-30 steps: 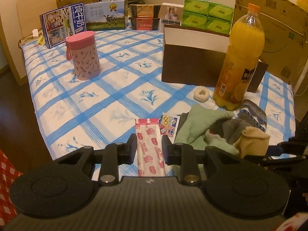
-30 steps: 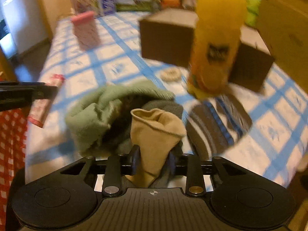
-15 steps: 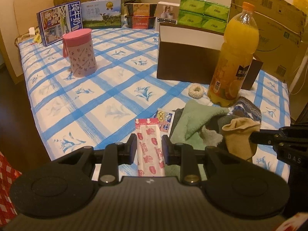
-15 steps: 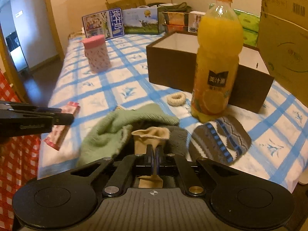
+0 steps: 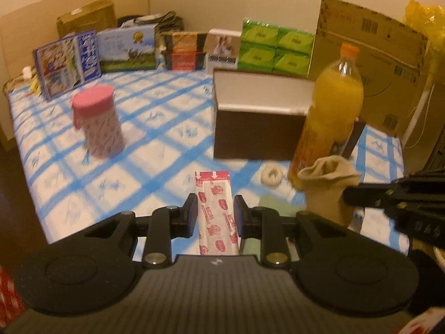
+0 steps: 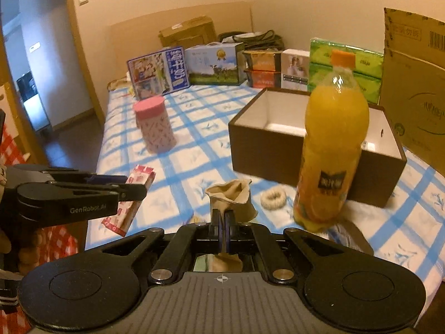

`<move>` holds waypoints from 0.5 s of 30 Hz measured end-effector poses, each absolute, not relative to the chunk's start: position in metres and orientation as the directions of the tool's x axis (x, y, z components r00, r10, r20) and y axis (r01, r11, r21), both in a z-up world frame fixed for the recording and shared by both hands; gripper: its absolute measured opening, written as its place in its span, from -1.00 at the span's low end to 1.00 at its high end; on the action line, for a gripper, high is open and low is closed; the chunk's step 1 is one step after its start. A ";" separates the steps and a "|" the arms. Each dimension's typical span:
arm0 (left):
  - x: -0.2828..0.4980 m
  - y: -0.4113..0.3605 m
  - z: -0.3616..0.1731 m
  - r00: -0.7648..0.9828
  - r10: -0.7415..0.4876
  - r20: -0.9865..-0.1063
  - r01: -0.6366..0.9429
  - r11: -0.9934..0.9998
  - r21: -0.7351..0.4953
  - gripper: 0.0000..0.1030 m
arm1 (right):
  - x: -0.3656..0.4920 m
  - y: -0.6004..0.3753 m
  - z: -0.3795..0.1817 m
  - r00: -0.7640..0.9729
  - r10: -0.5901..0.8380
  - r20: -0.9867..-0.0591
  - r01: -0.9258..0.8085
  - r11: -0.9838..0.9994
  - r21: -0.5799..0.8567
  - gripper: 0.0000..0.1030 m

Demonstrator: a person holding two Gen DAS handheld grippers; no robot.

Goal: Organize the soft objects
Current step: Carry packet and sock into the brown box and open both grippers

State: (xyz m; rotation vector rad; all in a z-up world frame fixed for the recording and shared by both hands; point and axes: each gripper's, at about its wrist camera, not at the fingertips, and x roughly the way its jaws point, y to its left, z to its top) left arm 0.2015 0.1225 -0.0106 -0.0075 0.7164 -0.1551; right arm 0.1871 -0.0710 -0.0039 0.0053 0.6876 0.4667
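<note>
The right claw (image 6: 222,224) is pinched almost fully together on a tan sock (image 6: 232,197), lifted clear of the surface (image 6: 194,150). The sock stands up out of the claw with its open cuff on top and its long axis running back along the fingers, the tail end hanging under the jaws. The open brown box (image 6: 278,136) lies ahead and to the right of this claw, well apart from it, with the juice bottle (image 6: 332,150) standing upright just in front of the box's near wall, between sock and box on the direct line. The right claw is the nearer of the two to the box, so the carry likely has to go over or left of the bottle, which looks easy to tip.

The left claw (image 5: 215,217) is partly closed on a flat red-and-white packet (image 5: 216,208), its long axis pointing forward between the fingers, also off the surface. In the left view the sock (image 5: 326,192) hangs just to its right.

The sock looks limp and thin, with a wrinkled cuff flopping open; it will likely drop in a heap once released. A pale scrunchie (image 6: 273,198) lies on the cloth beside the bottle.
</note>
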 end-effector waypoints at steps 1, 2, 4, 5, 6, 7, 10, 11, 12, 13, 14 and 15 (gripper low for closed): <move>0.209 0.124 -0.007 0.747 -0.154 -0.647 0.151 0.987 -0.061 -0.52 | 0.192 -0.069 -0.002 0.681 0.411 -0.606 -0.405 0.901 0.156 -0.96; 0.217 0.125 -0.003 0.750 -0.166 -0.640 0.164 0.984 -0.063 -0.52 | 0.199 -0.066 0.000 0.688 0.406 -0.602 -0.396 0.905 0.159 -0.96; 0.236 0.126 0.004 0.754 -0.187 -0.629 0.190 0.980 -0.064 -0.52 | 0.215 -0.060 0.003 0.706 0.390 -0.592 -0.372 0.915 0.158 -0.96; 0.247 0.126 0.008 0.756 -0.199 -0.623 0.205 0.977 -0.063 -0.52 | 0.224 -0.057 0.006 0.717 0.380 -0.584 -0.358 0.920 0.159 -0.96; 0.258 0.126 0.011 0.757 -0.208 -0.619 0.217 0.974 -0.061 -0.52 | 0.231 -0.055 0.008 0.728 0.370 -0.577 -0.344 0.925 0.159 -0.96; 0.269 0.126 0.014 0.758 -0.217 -0.615 0.231 0.971 -0.058 -0.52 | 0.239 -0.052 0.011 0.739 0.359 -0.570 -0.330 0.931 0.158 -0.96; 0.301 0.124 0.022 0.756 -0.265 -0.599 0.275 0.958 -0.077 -0.52 | 0.267 -0.045 0.018 0.775 0.313 -0.549 -0.276 0.949 0.152 -0.96; 0.313 0.124 0.024 0.751 -0.282 -0.596 0.292 0.953 -0.084 -0.52 | 0.277 -0.043 0.019 0.785 0.293 -0.545 -0.254 0.956 0.148 -0.96; 0.326 0.123 0.026 0.749 -0.300 -0.591 0.308 0.947 -0.091 -0.52 | 0.288 -0.041 0.020 0.792 0.273 -0.546 -0.230 0.962 0.147 -0.96; 0.338 0.122 0.027 0.747 -0.310 -0.589 0.316 0.944 -0.095 -0.52 | 0.297 -0.040 0.021 0.797 0.255 -0.547 -0.210 0.967 0.145 -0.96; 0.351 0.121 0.027 0.742 -0.322 -0.587 0.329 0.939 -0.100 -0.52 | 0.309 -0.037 0.021 0.803 0.232 -0.549 -0.185 0.973 0.141 -0.96; 0.364 0.120 0.028 0.737 -0.341 -0.583 0.344 0.932 -0.110 -0.52 | 0.319 -0.035 0.021 0.809 0.215 -0.548 -0.167 0.976 0.137 -0.96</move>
